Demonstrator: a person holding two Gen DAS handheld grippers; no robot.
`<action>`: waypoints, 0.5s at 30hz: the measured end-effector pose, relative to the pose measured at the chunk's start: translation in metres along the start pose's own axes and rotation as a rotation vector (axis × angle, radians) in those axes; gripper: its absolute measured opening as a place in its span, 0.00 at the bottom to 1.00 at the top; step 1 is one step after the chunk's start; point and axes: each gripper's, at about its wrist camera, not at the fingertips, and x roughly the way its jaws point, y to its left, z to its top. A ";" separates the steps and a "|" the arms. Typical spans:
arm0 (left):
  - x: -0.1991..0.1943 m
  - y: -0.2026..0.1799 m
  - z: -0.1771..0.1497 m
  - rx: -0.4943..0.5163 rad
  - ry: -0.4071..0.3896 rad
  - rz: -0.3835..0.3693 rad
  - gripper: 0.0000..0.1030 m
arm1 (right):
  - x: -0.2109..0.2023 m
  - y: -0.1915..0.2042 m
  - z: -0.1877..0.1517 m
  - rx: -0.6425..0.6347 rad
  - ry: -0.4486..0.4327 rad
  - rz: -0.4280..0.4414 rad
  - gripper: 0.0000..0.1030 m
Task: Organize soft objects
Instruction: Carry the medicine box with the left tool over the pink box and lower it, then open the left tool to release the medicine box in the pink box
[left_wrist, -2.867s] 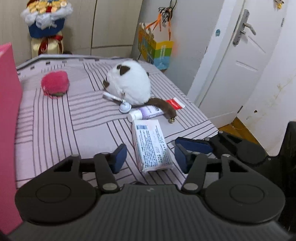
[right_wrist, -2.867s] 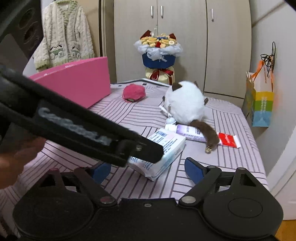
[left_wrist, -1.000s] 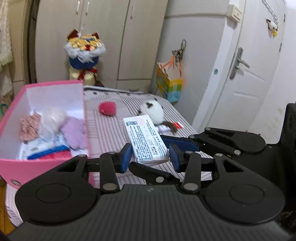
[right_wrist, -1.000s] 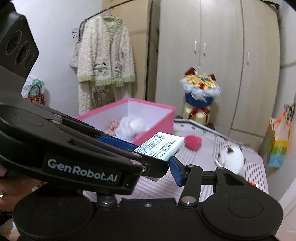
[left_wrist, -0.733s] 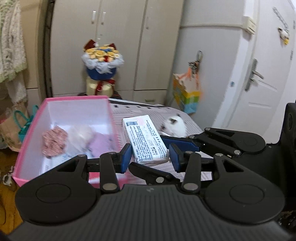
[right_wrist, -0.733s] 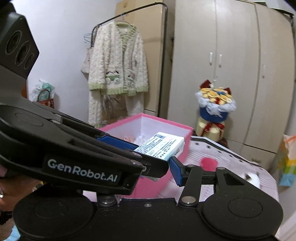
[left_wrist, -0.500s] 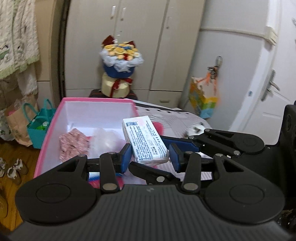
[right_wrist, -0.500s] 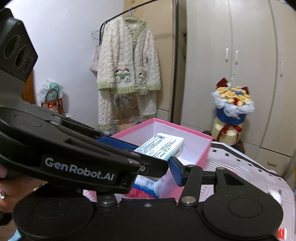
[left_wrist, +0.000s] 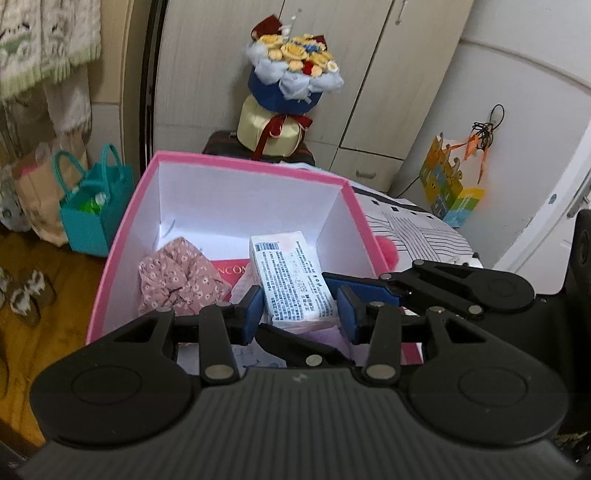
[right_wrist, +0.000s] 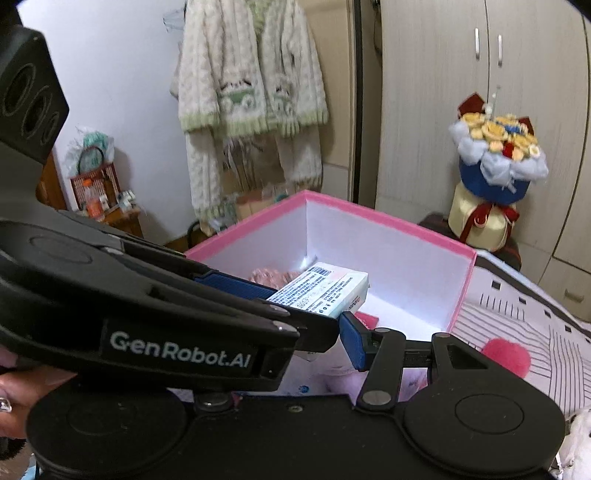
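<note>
Both grippers point downward over the open box, the left gripper (left_wrist: 295, 310) leading and the right gripper (right_wrist: 306, 336) crossing it from the side, with one hand (right_wrist: 22, 391) partly visible at the left gripper's grip. Left jaws: pinching the single white tissue pack (left_wrist: 291, 280) across its width, both blue pads against its sides. Right jaws: they have just been opening, and the pack lies between them; whether their pads press on it cannot be told (one finger is hidden behind the left gripper). The pack is held in the air above the interior of the one pink box (left_wrist: 243, 166), which rests on the striped bed (left_wrist: 424, 229). Counted by size: one cardigan (right_wrist: 251, 92) on a rail, one flower bouquet (left_wrist: 295, 74), one teal bag (left_wrist: 92, 206), one floral cloth (left_wrist: 177, 277) inside the box, one pink pompom (right_wrist: 506, 356) on the bed beside the box. Only the left wrist view shows the teal bag and a colourful paper bag (left_wrist: 450, 184); only the right wrist view shows the whole cardigan and a red basket (right_wrist: 94, 188).
</note>
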 end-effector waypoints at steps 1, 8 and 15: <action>0.003 0.001 -0.001 -0.002 0.003 -0.003 0.41 | 0.002 0.000 -0.001 0.000 0.011 -0.006 0.59; 0.000 -0.006 -0.012 -0.012 -0.050 0.023 0.53 | -0.004 0.005 -0.008 -0.025 0.038 -0.054 0.72; -0.030 -0.017 -0.015 0.052 -0.091 0.042 0.62 | -0.031 0.010 -0.007 -0.046 0.019 -0.069 0.75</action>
